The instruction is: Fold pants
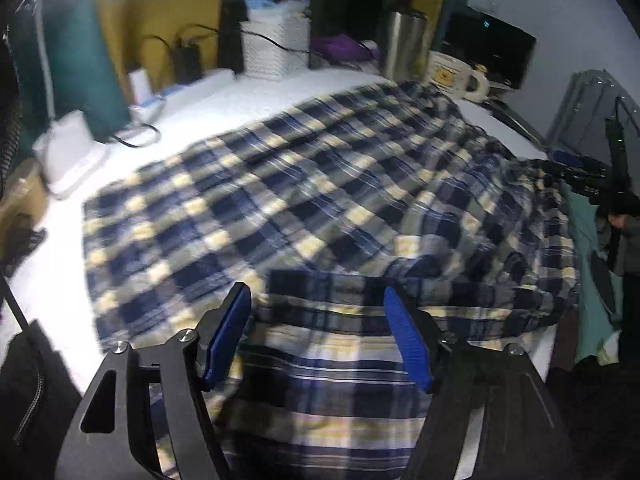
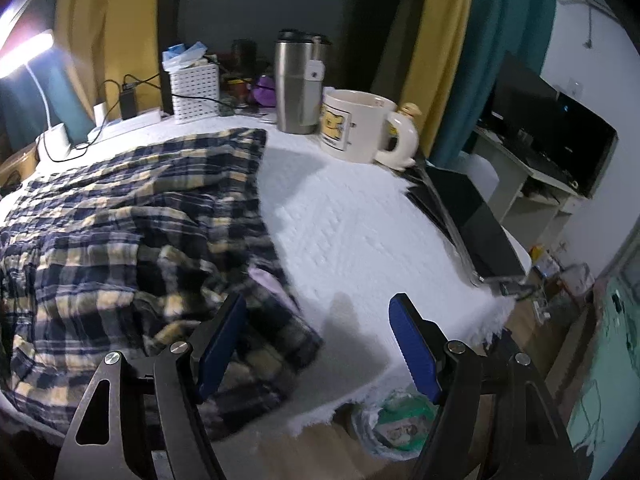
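Blue, yellow and white plaid pants [image 1: 320,184] lie spread over a table with a white textured cover [image 1: 240,96], and their near part hangs over the front edge. My left gripper [image 1: 316,296] hovers just above that near part, its blue pads wide apart and pressing on nothing. In the right wrist view the pants [image 2: 120,216] fill the left half, rumpled, with a corner near the front edge. My right gripper [image 2: 318,302] is open over the bare cover [image 2: 360,220]; its left finger [image 2: 224,336] is above that corner.
Along the back stand a cream mug [image 2: 352,128], a steel tumbler [image 2: 294,88], a white basket [image 2: 196,92] and chargers with cables [image 2: 128,100]. A closed laptop [image 2: 472,216] lies at the right edge. A bin [image 2: 400,420] sits on the floor below the front edge.
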Action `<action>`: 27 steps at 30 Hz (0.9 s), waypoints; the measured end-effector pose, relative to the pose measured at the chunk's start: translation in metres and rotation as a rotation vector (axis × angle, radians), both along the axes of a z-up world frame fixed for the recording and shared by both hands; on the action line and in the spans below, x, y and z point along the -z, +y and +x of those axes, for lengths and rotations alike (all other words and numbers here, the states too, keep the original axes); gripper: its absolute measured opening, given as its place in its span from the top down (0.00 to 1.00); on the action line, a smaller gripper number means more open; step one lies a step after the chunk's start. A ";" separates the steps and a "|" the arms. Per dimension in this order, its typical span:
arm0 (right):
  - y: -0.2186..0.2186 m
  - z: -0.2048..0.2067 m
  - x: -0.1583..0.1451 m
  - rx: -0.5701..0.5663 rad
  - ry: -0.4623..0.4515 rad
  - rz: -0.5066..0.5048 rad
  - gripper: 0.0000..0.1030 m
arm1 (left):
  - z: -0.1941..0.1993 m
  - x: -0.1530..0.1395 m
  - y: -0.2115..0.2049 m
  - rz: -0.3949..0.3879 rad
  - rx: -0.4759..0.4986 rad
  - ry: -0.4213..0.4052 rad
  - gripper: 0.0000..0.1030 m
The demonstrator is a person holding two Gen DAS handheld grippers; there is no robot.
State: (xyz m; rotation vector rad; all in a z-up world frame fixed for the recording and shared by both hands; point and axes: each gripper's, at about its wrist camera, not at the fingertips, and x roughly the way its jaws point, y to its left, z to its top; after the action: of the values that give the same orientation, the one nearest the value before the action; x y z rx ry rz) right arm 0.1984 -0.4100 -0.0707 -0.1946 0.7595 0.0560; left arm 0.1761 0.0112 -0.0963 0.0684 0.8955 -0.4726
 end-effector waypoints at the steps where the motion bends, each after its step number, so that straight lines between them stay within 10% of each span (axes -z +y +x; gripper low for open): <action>1: -0.004 -0.002 0.000 0.003 -0.004 0.000 0.26 | -0.001 0.001 -0.005 0.011 0.020 0.006 0.67; 4: -0.012 -0.008 -0.001 0.010 -0.018 -0.011 0.21 | -0.013 -0.002 -0.015 0.080 0.035 -0.024 0.88; 16: -0.023 -0.042 0.001 -0.036 -0.051 -0.089 0.08 | -0.075 -0.066 0.014 0.015 -0.237 -0.278 0.91; 27: 0.036 -0.065 0.019 -0.249 -0.069 -0.260 0.06 | -0.096 -0.069 0.042 -0.061 -0.391 -0.320 0.91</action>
State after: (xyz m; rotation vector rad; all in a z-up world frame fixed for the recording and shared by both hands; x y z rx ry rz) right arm 0.1332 -0.3745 -0.0894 -0.5357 0.6690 0.1861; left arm 0.0800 0.0531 -0.0273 -0.0847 0.5598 -0.1170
